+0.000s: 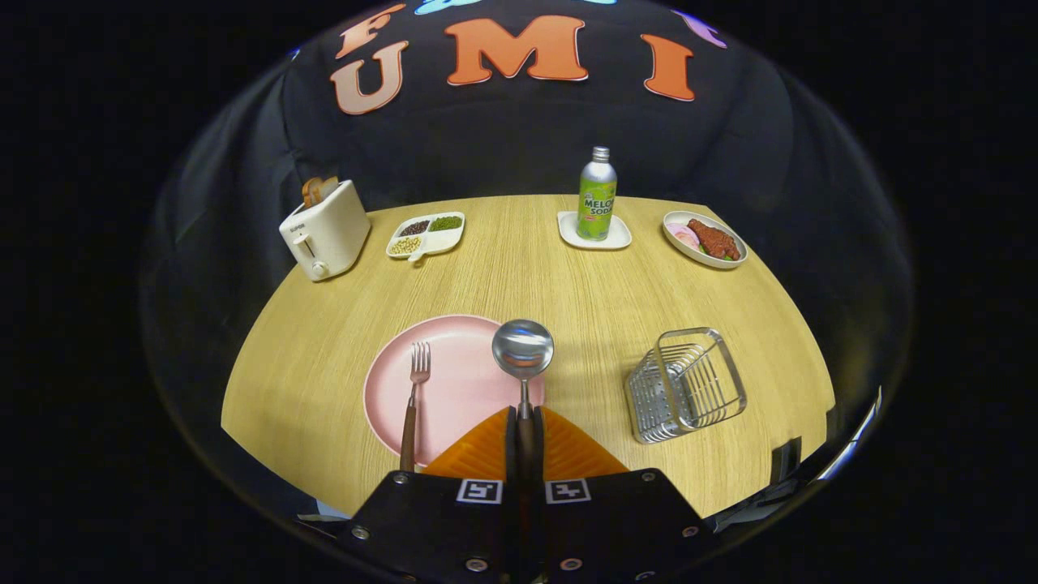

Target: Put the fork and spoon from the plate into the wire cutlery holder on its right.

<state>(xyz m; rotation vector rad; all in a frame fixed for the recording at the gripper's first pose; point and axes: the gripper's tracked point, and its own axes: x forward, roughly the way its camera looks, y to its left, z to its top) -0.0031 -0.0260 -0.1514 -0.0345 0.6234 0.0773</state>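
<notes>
Gripping the spoon (523, 357) by its brown handle, the gripper (524, 430) had both orange fingers (478, 454) pressed together on it, bowl raised above the pink plate (454, 381). The fork (413, 397) lay on the plate's left side. The wire cutlery holder (688, 383) stood well apart to the right, tilted, mouth open. Good practice would be carrying the spoon level across the bare table (584, 284), then lowering it handle-first inside the holder's rim.

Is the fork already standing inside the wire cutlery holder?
No. The fork lies on the pink plate, while the gripper is shut on the spoon, left of the wire cutlery holder.
</notes>
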